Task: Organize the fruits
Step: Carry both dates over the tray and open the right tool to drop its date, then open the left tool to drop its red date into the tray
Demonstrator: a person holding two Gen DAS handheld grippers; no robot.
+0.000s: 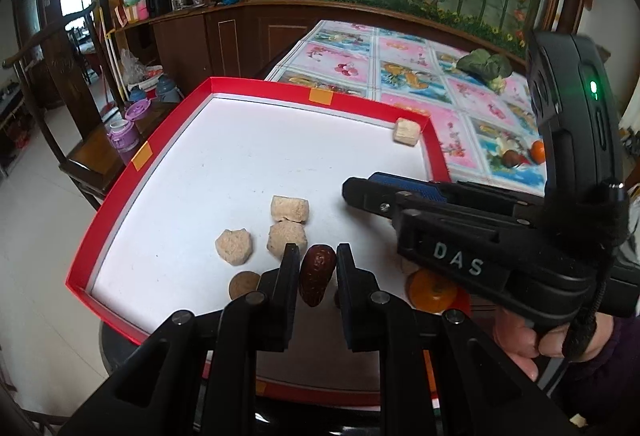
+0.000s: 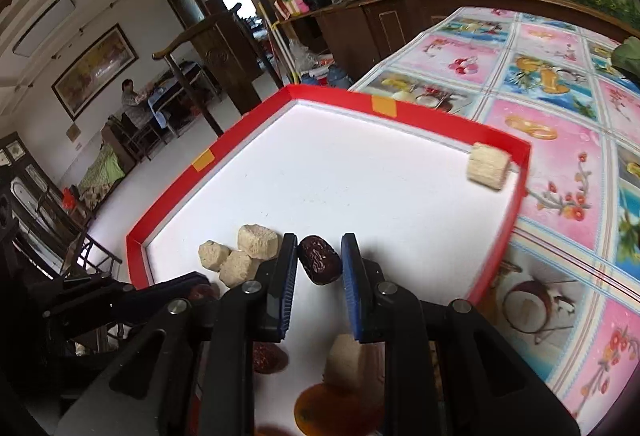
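The left gripper point(image 1: 318, 262), low in the centre of its own view, has a wrinkled dark red dried date point(image 1: 317, 274) between its two black fingers; narrow gaps show on both sides of the fruit, so whether it is clamped cannot be told. The right gripper point(image 2: 320, 256) likewise brackets a second dark red date point(image 2: 319, 264), its left tip touching the fruit's end and its right finger just beside it; a firm grasp cannot be confirmed. Both dates lie over the white floor of a shallow red-walled cardboard tray point(image 1: 256, 87). Just left of each gripper sits a cluster of three beige puffed-grain cubes point(image 1: 280, 232). A fourth beige cube point(image 1: 406, 131) rests in the tray's far right corner. An orange round fruit point(image 1: 432, 290) lies at lower right, partly hidden under the right gripper's body. The tray rests on a pink fruit-print tablecloth point(image 1: 416, 63).
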